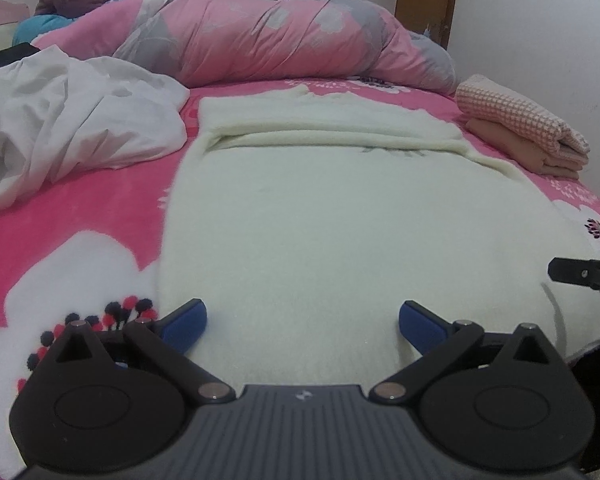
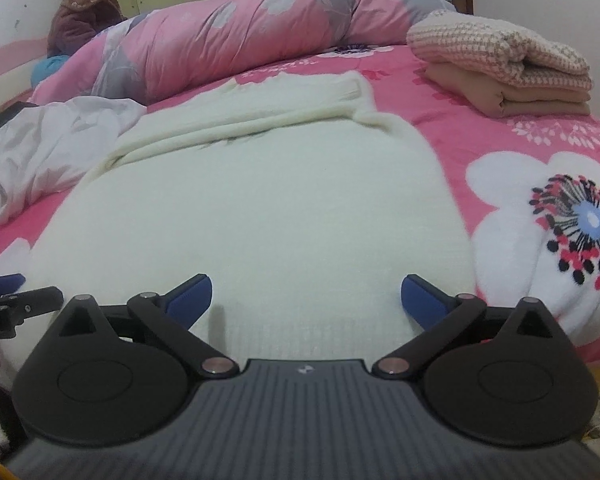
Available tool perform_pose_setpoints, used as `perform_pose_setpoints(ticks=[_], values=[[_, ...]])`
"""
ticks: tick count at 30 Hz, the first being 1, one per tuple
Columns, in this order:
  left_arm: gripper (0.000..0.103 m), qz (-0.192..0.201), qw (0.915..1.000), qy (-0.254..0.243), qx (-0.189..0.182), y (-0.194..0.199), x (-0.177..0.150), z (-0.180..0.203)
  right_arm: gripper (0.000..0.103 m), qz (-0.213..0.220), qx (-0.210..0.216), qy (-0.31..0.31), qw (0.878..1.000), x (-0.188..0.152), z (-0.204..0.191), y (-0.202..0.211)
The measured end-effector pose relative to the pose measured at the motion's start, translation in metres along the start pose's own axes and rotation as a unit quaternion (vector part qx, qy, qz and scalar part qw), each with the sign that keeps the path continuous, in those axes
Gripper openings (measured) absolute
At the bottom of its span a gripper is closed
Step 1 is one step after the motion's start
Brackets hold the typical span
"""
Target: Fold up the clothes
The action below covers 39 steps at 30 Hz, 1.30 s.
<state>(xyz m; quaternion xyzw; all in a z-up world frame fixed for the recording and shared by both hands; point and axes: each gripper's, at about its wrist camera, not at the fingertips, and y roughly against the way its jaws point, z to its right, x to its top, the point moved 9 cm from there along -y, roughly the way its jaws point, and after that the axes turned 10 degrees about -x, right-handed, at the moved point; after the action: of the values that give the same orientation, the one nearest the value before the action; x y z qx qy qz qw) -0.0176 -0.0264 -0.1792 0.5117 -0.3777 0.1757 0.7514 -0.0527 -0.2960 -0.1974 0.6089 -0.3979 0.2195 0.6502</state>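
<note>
On pink bedspread (image 1: 80, 216), cream sweater (image 1: 320, 220), sleeves folded inward.

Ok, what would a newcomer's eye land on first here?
The cream sweater spread flat mid-bed, sleeves folded across its top, with both open tools, left tool and right tool, over its near hem. Then the rolled pink quilt behind, and folded clothes at far right.

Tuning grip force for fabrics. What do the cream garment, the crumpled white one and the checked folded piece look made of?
Cream garment: looks like fuzzy knit, matte, ribbed band at the near hem; probably wool or acrylic.
Crumpled white garment: thin smooth woven cloth, sharp creases, faint sheen; cotton or polyester, can't tell.
Checked folded piece: thick, textured pink-and-white small check; knit or waffle weave, unclear.
</note>
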Motion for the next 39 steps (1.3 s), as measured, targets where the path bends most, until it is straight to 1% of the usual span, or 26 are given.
perform_pose_setpoints(ticks=[6,10,13,20,22,28,34,39], values=[[0.103,-0.009,0.9998,0.016,-0.003,-0.003,0.002,-0.004,0.102,0.008,-0.050,0.019,0.999,0.008,0.001,-0.004],[0.103,-0.017,0.9998,0.010,0.003,-0.005,0.002,-0.003,0.102,-0.005,-0.062,0.041,0.997,0.001,-0.002,-0.015],[0.103,-0.020,0.9997,0.007,0.008,-0.006,0.001,-0.002,0.102,-0.002,-0.066,0.049,0.997,-0.001,-0.004,-0.017],[0.103,-0.016,0.9995,0.027,0.006,-0.005,0.003,-0.004,0.102,0.001,-0.045,0.034,0.998,-0.001,-0.001,-0.017],[0.103,-0.017,0.9994,0.030,0.008,-0.005,0.003,-0.004,0.102,0.003,-0.044,0.036,0.998,-0.002,-0.002,-0.017],[0.103,-0.021,0.9993,0.025,0.016,-0.006,0.003,-0.001,0.102,-0.002,-0.039,0.029,0.999,-0.002,-0.003,-0.019],[0.103,-0.020,0.9994,0.024,0.017,-0.006,0.003,-0.005,0.102,0.008,-0.040,0.026,0.999,-0.004,-0.003,-0.019],[0.103,-0.018,0.9993,0.025,0.022,-0.005,0.003,-0.004,0.102,0.028,-0.034,0.004,0.999,-0.005,0.001,-0.016]])
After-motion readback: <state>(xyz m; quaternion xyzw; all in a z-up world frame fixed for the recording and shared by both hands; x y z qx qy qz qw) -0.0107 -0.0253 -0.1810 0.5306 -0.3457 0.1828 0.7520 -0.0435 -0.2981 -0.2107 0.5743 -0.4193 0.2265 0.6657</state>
